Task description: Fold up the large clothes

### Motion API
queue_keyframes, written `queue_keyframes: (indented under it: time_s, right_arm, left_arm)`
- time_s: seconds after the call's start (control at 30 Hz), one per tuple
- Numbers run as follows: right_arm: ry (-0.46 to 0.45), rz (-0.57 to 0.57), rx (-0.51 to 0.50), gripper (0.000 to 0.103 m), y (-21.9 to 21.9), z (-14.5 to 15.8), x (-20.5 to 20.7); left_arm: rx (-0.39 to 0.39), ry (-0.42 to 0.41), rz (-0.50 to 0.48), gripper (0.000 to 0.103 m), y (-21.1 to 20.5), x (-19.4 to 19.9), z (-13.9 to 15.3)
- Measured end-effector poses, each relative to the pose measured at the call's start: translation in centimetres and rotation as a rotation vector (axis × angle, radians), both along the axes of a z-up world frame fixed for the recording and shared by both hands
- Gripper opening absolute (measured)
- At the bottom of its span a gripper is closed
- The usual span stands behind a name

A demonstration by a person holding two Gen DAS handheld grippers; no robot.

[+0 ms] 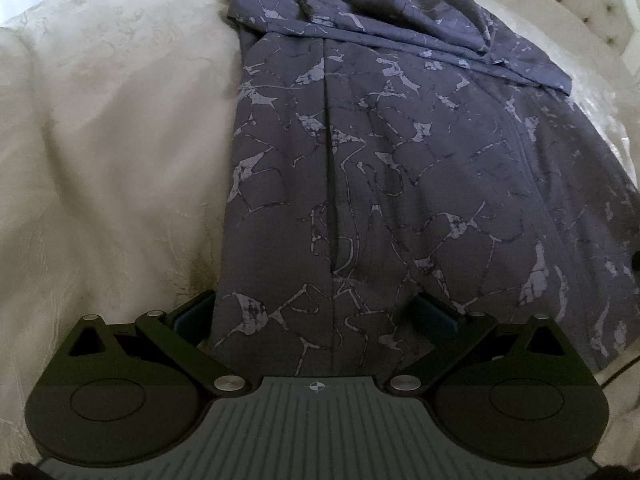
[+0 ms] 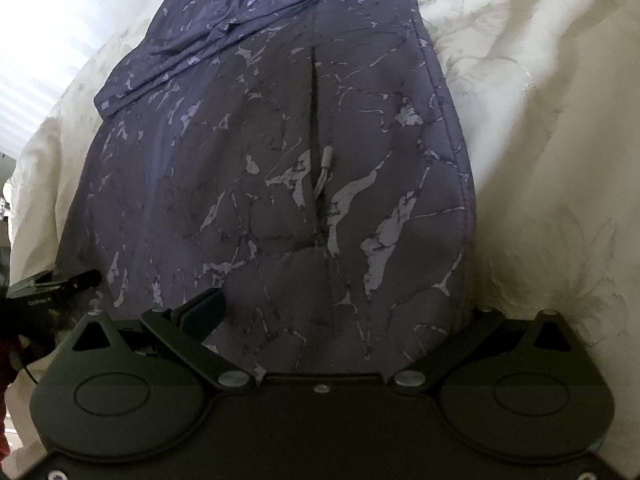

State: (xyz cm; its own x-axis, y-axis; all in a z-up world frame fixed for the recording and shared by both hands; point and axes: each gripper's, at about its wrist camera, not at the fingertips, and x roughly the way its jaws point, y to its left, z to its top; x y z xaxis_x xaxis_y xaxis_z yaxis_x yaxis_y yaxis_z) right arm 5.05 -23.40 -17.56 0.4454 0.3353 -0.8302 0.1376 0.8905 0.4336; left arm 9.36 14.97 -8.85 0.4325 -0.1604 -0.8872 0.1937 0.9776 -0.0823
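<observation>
Purple cloth: the jacket (image 1: 380, 184) is lying flat on the bed (image 1: 100, 140), its hem end nearest both claws.
Folds done: a sleeve (image 1: 400, 32) is already lying crosswise over the upper part, and the long sides look turned in, so the garment is sitting as a narrow strip.
Folds left: judging by the length still stretched out, the hem-to-collar fold is not yet made.
Left claw (image 1: 316, 316): jaws are standing wide, one on each side of the hem corner, with cloth running between them and nothing pinched.
Right claw (image 2: 344, 316): one finger is showing over the cloth at the hem; the other is lost under the fabric edge, so the jaws seem spread wide, not gripping.
Pocket: a zip slit with a pale pull (image 2: 327, 160) is lying open mid-panel and could snag or bulge in the fold.
Surroundings: a tufted headboard (image 1: 580, 8) is sitting beyond the collar, the rumpled cream cover is offering a soft, uneven base, and the left claw is peeking in at the right view's edge.
</observation>
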Motion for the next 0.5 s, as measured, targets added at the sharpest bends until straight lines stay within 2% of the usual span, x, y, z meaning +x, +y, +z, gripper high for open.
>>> queue_keyframes:
  time_s: [0.2,0.37,0.4,0.47,0.5]
  right_arm:
    - [0.014,0.055,-0.032,0.103,0.8,0.2,0.0]
    - [0.051,0.129,-0.013,0.103,1.1,0.5,-0.7]
    - [0.053,0.135,-0.006,0.103,1.2,0.6,-0.9]
    - [0.053,0.141,0.004,0.099,1.2,0.7,-1.1]
    - [0.053,0.138,0.001,0.089,1.1,0.8,-1.2]
  left_arm:
    - [-0.002,0.015,-0.033,0.103,-0.1,-0.7,0.4]
    - [-0.014,0.031,-0.079,0.102,-0.1,-1.8,0.8]
    - [-0.018,0.033,-0.080,0.099,0.0,-1.9,0.9]
    - [-0.018,0.026,-0.066,0.087,0.3,-2.1,1.1]
    - [-0.030,0.017,-0.053,0.075,0.6,-2.2,1.3]
